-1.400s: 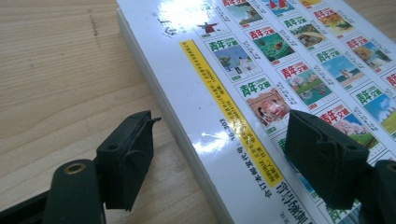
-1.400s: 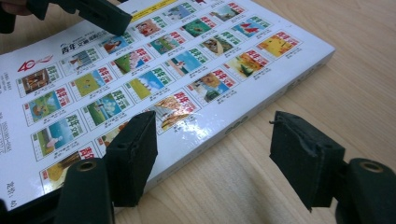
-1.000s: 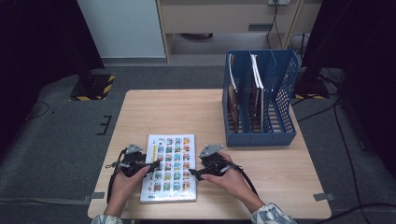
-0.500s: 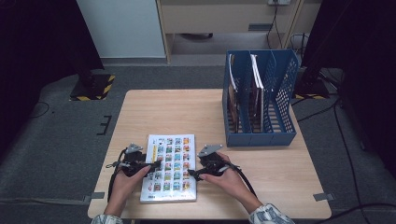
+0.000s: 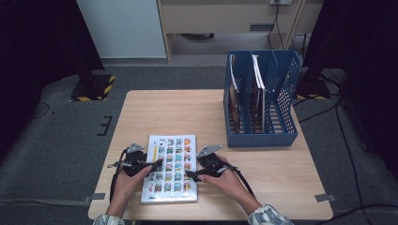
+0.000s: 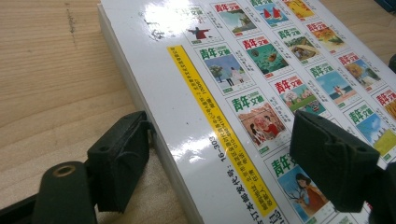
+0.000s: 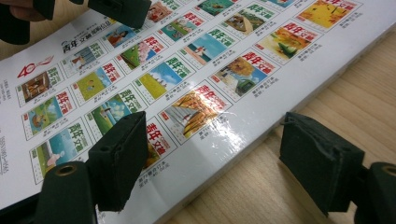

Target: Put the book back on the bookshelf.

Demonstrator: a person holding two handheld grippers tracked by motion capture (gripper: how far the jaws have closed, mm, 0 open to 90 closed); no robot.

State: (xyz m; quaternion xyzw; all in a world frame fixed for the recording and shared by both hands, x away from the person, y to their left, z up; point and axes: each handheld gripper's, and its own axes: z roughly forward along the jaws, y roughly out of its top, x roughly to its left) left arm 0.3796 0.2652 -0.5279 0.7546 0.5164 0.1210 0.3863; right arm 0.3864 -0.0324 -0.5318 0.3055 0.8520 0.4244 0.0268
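High view
book: thick volume [image 5: 170, 168] with a grid of small cover pictures, flat on the table [image 5: 178, 110], near the front edge, left of and nearer than the blue file rack [image 5: 261, 101].
rack: three slots; the two left ones hold upright books or folders, the right one looks free.
left gripper: [image 5: 149, 165] at the book's left edge, hand behind it.
right gripper: [image 5: 193, 174] at the book's right edge, hand behind it.

Left gripper view
book: spine edge [image 6: 140, 88] runs between the jaws; yellow strip along the cover.
jaws: one pad on the table side, just beside or touching the spine; the other over the cover, clear of it. Wide open, have just been opening a little, book edge between them, nothing pinched.

Right gripper view
book: right edge [image 7: 243, 140] between the jaws.
jaws: one pad over the cover, the other on the table side, apart from the edge. Wide open, have just been opening a little, nothing clamped.
other gripper: left one's pad [image 7: 120, 9] at the book's far edge.

Progress
done: judged, both tongs straddle opposite edges of the book.
left: close on it, lift, stand it upright, likely slot it into the rack's free compartment. Book not yet off the table; early stage.
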